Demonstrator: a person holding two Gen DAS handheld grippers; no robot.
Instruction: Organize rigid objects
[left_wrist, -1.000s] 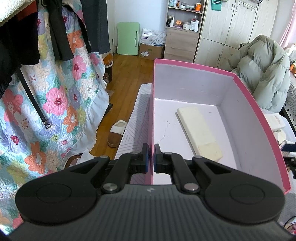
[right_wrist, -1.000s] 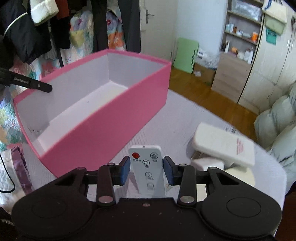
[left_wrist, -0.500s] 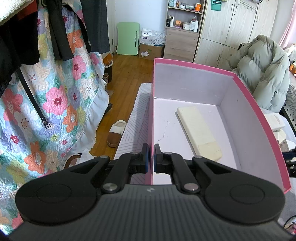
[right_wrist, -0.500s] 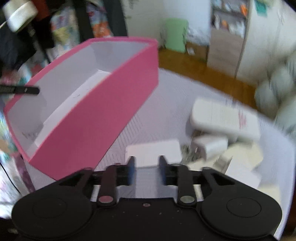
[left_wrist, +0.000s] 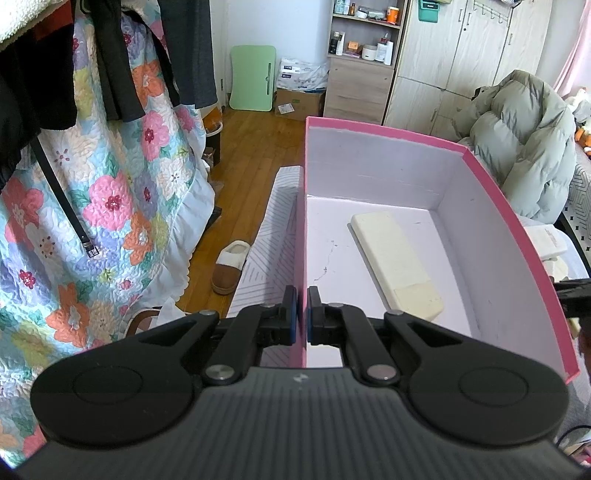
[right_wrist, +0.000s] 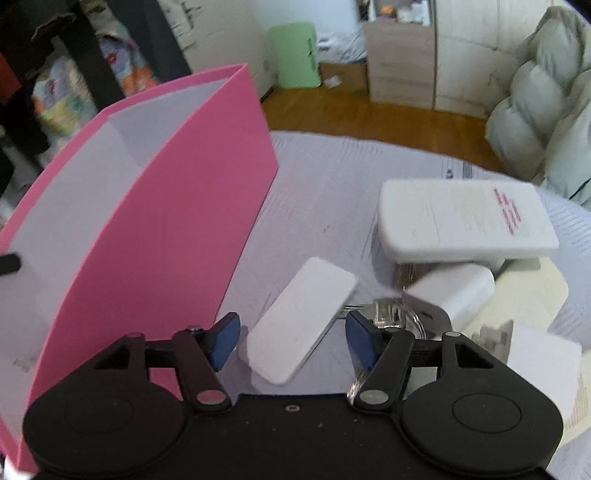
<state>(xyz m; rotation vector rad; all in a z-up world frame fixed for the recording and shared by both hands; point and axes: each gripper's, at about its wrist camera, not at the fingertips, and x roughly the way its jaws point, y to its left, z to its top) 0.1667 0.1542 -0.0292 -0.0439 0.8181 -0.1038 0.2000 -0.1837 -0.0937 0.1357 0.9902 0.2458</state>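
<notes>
Pink box (left_wrist: 509, 236): near wall pinched by left gripper (left_wrist: 301, 314), jaws closed on it.
Inside: cream slab (left_wrist: 395, 260) flat on floor, long axis toward far wall.
Right gripper (right_wrist: 291, 334): spread wide, holding nothing.
White remote (right_wrist: 301, 319): face down on tablecloth (right_wrist: 328, 184) between fingers, long axis diagonal, beside box; chargers (right_wrist: 454, 291) close right.

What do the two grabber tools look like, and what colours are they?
Both look alike. The left gripper has a black body with ridged stripes, two round discs at the sides, black arms with silver rivets, and thin blue pads on its fingers. The right gripper is black too, smooth with tiny specks, silver rivets and bigger-looking blue fingertips. No cables or sleeves show.
</notes>
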